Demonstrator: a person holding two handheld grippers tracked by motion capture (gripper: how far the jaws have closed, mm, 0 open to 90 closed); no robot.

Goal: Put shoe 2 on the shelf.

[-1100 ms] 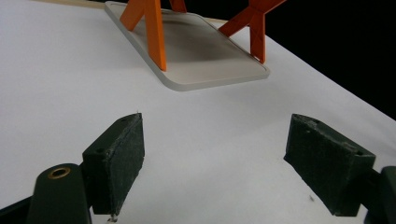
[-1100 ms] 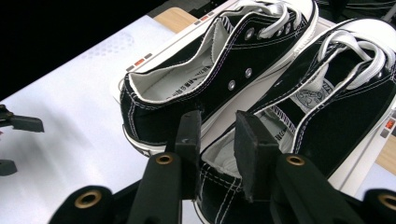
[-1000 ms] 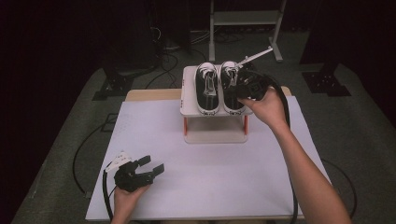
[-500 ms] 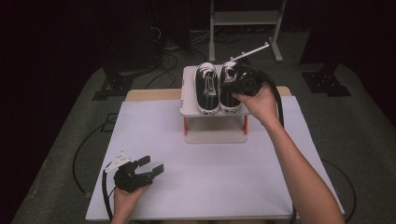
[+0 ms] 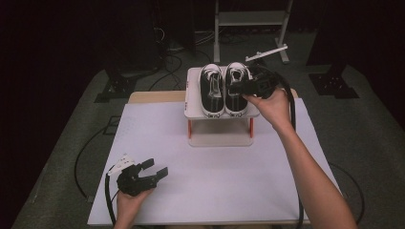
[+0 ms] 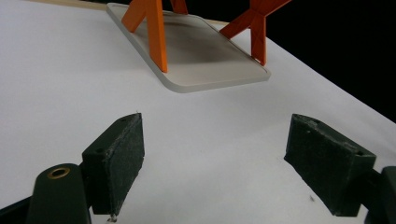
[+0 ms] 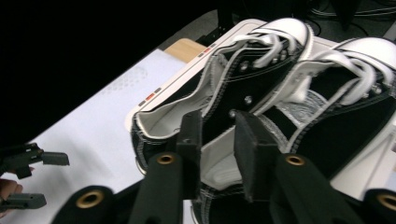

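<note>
Sneakers: a pair of black canvas low-tops with white laces and rubber toe caps sits side by side on the top shelf of a small white rack with orange legs [image 5: 219,138], just above the middle of the high view. The right sneaker [image 5: 235,90] is the one being worked on; the left sneaker [image 5: 212,90] stands touching it.

In the right gripper view the right claw [image 7: 218,156] has its jaws narrowed on the inner side wall of that shoe's collar, near the heel end of the opening, one pad inside and one outside; it looks clenched on the canvas, though full contact is hard to confirm.

Canvas like this should be soft and will fold under a pinch, while the rubber sole keeps the shoe stiff lengthwise. A single shoe is probably light, so a collar grip ought to carry it, but it may swing toe-down. The stitched rim is likely the firmest hold; the laces would slip.

The left claw [image 5: 148,171] rests released on the white surface [image 5: 267,191] at lower left, holding nothing.
</note>
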